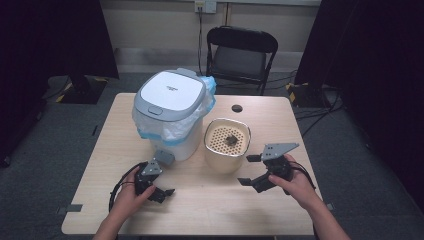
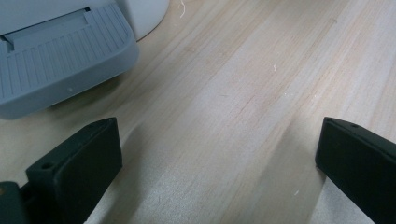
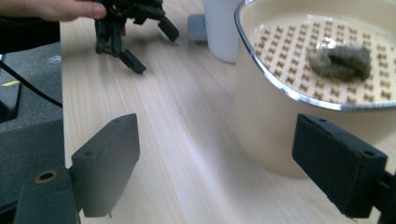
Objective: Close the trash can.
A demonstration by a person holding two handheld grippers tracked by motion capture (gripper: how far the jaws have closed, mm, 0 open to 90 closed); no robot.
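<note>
Strainer bowl [image 1: 227, 144], cream, centre of the high view beside the white bin [image 1: 170, 117]. Right gripper [image 1: 253, 170], jaws wide and empty, sits just right of it, nearer than the left gripper [image 1: 161, 192], also wide, below the bin's pedal [image 2: 56, 56].

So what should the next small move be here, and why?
Probably press the left gripper down on the grey pedal of the white bin. The bin's lid is shut, and the pedal lies just ahead of that open gripper. The right gripper, also open, is beside the cream strainer pot, whose scrap likely goes in the bin.
</note>
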